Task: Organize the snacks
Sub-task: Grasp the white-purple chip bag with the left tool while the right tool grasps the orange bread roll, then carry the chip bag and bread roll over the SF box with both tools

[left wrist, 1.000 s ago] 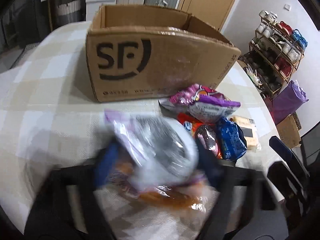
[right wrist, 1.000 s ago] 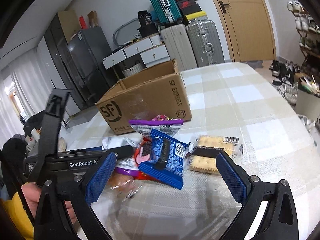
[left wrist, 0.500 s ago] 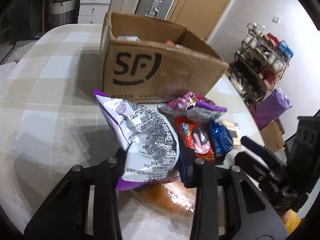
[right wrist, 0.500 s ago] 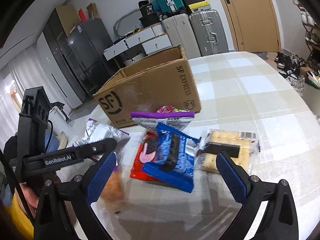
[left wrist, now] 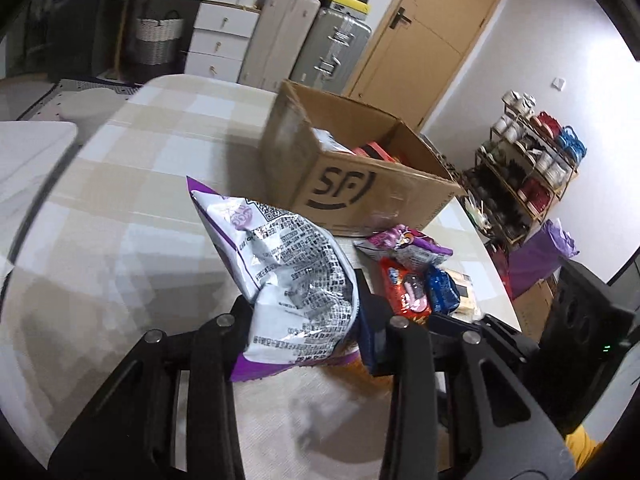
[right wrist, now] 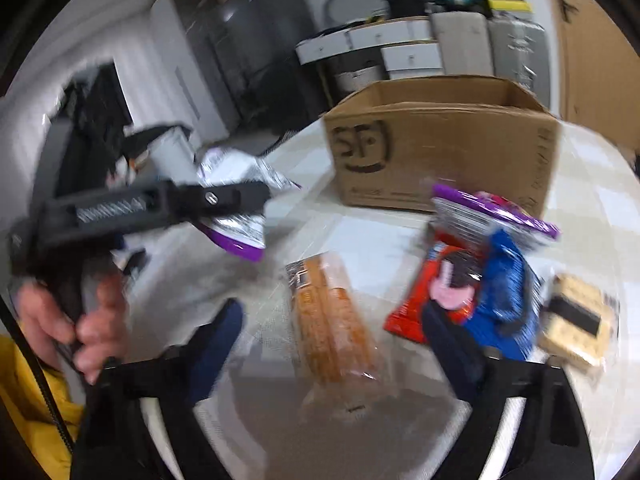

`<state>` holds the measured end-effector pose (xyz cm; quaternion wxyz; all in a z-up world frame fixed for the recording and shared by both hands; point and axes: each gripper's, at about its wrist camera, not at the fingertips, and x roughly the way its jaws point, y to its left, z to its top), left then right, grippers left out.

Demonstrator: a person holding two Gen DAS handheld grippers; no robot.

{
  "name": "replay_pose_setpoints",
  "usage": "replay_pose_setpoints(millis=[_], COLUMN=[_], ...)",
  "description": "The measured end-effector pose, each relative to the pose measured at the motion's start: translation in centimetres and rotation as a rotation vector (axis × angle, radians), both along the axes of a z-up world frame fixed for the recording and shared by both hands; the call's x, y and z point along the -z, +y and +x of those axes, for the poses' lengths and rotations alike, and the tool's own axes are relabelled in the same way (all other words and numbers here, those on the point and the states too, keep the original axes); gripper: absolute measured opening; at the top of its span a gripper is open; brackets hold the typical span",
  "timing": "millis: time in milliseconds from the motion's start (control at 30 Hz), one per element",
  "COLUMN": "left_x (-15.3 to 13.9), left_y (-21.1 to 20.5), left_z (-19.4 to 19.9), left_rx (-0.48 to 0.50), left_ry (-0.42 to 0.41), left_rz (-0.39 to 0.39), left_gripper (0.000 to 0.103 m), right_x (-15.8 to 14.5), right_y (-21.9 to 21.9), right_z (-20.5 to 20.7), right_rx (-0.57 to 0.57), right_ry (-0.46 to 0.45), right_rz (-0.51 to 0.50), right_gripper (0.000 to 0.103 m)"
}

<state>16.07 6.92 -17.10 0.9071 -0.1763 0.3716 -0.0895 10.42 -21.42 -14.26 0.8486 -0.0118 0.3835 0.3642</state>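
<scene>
The table [left wrist: 120, 240], under a pale checked cloth, carries everything. The cardboard box [left wrist: 372, 184], marked SF and open at the top, serves as the landmark; packets already lie inside it. In front of the box the left gripper [left wrist: 304, 320] holds a silver-and-purple snack bag [left wrist: 292, 272] lifted off the table, its jaws pinching the bag's lower part. The right gripper [right wrist: 332, 344], nearer the viewer than the box, has jaws spread wide that have just been closing, one on each side of a clear-wrapped orange biscuit packet [right wrist: 328, 320] lying flat on the table; the pads do not press on it. Directly before the box's front wall sits a small heap: a purple-edged bag [right wrist: 492, 212] closest to the box, then a red packet [right wrist: 424, 292] and a blue packet [right wrist: 504, 292] overlapping, and a cracker sandwich pack [right wrist: 576, 328] at the heap's right. A hand [right wrist: 76, 320] grips the left gripper's handle, far left of the box.
</scene>
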Motion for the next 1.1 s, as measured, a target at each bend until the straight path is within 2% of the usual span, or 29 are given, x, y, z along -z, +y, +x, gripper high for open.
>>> replay_pose_setpoints(millis=[133,233,300,333,500,667,900,1100], left_x=[-1.2,-1.8,-2.1,-2.3,-3.5,-4.6,-7.0,-9.1], left_y=[3.2,4.6,5.3,5.7,6.4,5.5,2.5,0.6], left_z=[-3.2,-4.7,-5.8,-6.3,-9.2,-10.8,-12.9,-15.3], left_rx=[-0.031,-0.054,-0.067,-0.071,-0.07,-0.056,-0.007,0.016], left_ry=[-0.013,-0.026,-0.029,-0.03,-0.052,-0.074,-0.11,-0.151], left_rz=[0.001,0.003,0.003,0.003,0.012,0.016,0.05,0.064], left_gripper=[0.032,0.032,0.032,0.032,0.032,0.032,0.032,0.032], right_x=[1.1,2.3,2.8,2.8,2.0,-1.4,-6.7,-10.7], right_y=[3.0,4.4,4.8,4.9,3.7,1.0,-3.3,-7.4], right_z=[0.6,0.9,0.5,0.4,-0.7,-2.2,-5.8,-9.3], right_rx=[-0.045,-0.046,-0.02,-0.023,-0.001,0.032,0.075,0.13], right_ry=[-0.003,0.011,-0.014,-0.017,-0.015,-0.051,-0.169,-0.225], right_rz=[-0.104,-0.178,-0.239,-0.248,-0.164,-0.028,0.062,0.153], right_gripper=[0.075,0.061,0.043,0.04,0.037,0.037,0.037,0.037])
